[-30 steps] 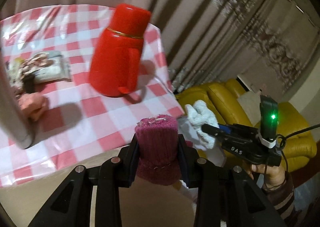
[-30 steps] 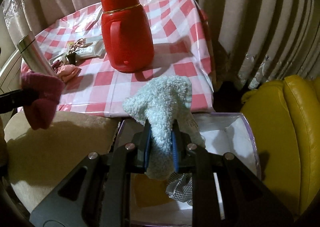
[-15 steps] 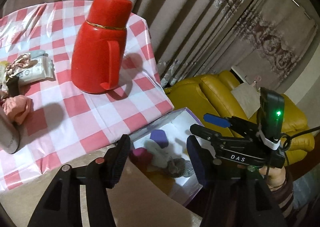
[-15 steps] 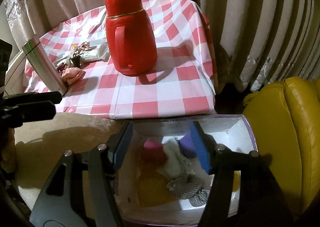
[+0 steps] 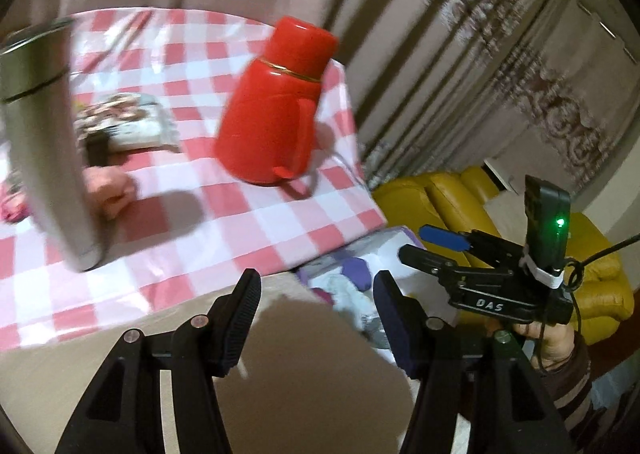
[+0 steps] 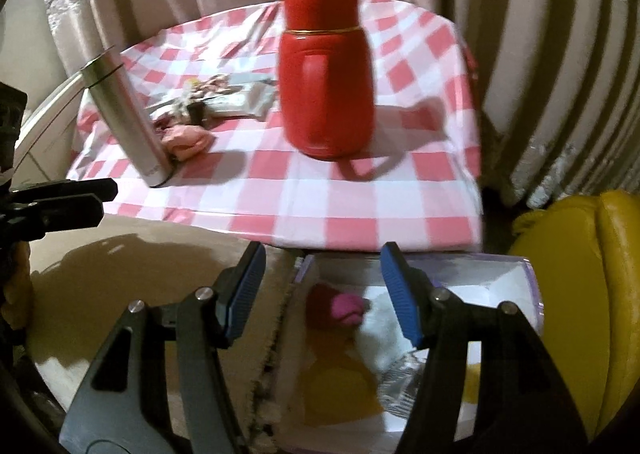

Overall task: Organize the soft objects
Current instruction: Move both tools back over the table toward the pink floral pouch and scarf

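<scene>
Left wrist: left gripper [image 5: 316, 286] jaws apart, empty, pink cloth [image 5: 110, 190] on table [image 5: 248, 222], light, limp, best pinched mid-bunch; right wrist: right gripper [image 6: 322, 278] apart, empty over box [image 6: 516, 278] holding magenta sock [image 6: 344, 308].

You're in a home living room. A red-checked tablecloth [image 6: 280, 190] covers the table at centre, patterned curtains [image 5: 460, 34] hang behind, and a yellow sofa [image 6: 580, 294] sits lower right.
</scene>
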A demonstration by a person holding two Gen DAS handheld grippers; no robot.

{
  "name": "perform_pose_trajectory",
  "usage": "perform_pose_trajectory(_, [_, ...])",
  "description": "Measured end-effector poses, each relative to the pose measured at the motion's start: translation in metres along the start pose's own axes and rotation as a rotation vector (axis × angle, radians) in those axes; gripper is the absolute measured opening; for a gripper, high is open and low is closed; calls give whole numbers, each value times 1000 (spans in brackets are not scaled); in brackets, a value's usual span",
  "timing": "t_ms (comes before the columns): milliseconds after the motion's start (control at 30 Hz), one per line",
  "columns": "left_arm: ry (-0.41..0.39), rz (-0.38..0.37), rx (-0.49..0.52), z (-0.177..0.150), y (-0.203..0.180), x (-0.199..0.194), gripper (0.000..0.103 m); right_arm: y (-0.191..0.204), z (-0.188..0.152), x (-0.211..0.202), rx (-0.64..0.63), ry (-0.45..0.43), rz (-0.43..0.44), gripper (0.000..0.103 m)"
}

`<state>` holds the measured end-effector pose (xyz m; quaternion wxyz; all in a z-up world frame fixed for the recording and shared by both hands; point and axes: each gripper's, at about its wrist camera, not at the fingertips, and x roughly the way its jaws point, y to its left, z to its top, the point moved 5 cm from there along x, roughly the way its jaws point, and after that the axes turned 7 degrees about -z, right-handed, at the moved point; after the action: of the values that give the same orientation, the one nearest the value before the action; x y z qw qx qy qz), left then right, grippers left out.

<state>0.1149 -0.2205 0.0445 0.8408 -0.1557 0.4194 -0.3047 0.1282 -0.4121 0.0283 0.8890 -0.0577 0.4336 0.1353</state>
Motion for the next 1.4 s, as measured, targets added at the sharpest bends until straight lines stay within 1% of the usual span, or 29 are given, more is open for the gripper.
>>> perform_pose_trajectory(267, [-86,97,-148,-12,69,-55,59,47,17,17,-82,16,62,63])
perform_pose_trajectory(400, [-119,134,-208,-15,98,-75,59,67,27,27,-122,22,84,64])
perform_pose_trajectory(633, [-161,209,-273,-12,141,-101,59,94,48,45,-169,20,118,64])
perform_pose_trajectory(767, [-178,254,-308,-8,166,-111,59,105,59,57,-171,26,144,65])
perform_pose_trajectory(1000, [-192,344,-332,7,210,-122,59,126,84,81,-190,26,165,65])
perform_pose_trajectory(1300, [-165,400,-330,29,250,-116,60,144,118,112,-185,33,189,66])
perform_pose_trajectory(1400, [-152,417,-341,34,264,-111,60,150,129,122,-190,30,199,69])
